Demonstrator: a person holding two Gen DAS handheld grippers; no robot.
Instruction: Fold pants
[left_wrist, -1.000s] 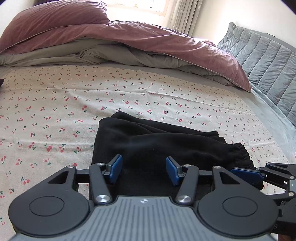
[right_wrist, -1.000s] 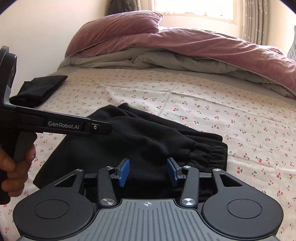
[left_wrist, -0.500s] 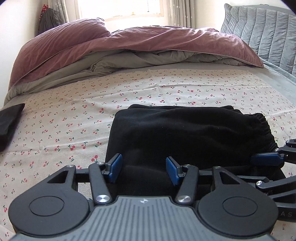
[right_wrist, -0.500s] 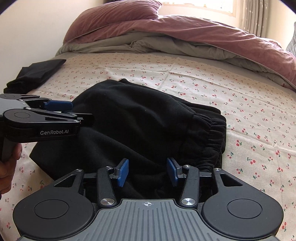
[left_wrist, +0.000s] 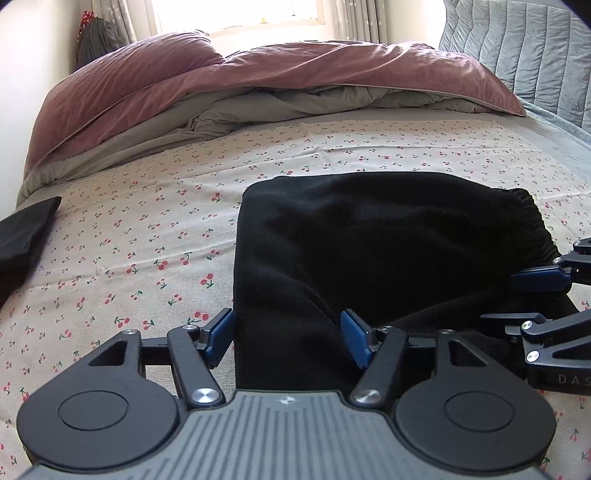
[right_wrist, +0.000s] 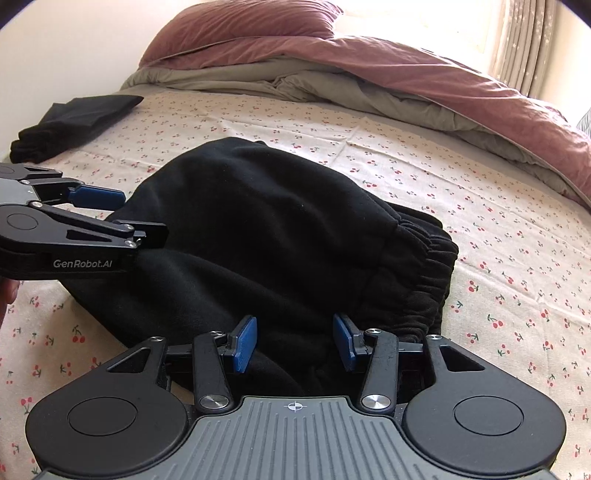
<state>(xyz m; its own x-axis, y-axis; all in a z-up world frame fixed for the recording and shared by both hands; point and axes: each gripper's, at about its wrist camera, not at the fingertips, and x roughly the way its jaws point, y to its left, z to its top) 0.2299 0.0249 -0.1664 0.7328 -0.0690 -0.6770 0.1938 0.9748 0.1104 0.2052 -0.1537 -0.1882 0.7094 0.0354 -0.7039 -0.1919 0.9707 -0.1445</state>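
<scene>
I am hovering both spread-open, empty grippers, left (left_wrist: 288, 338) and right (right_wrist: 293, 345), over the pants' (right_wrist: 266, 236) near edge on the bed (right_wrist: 480, 229), aiming to pinch all layers evenly.

Both views now sit closer over the black pants (left_wrist: 369, 243), the left gripper (left_wrist: 288, 338) having swung round to face the pink duvet (left_wrist: 258, 77) squarely.

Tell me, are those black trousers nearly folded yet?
Mostly. The pants lie on the bed sheet doubled into a compact bundle, elastic waistband at the right edge. Both the left gripper and the right gripper are open at its near edge. Perhaps one last fold or tidying remains.
</scene>
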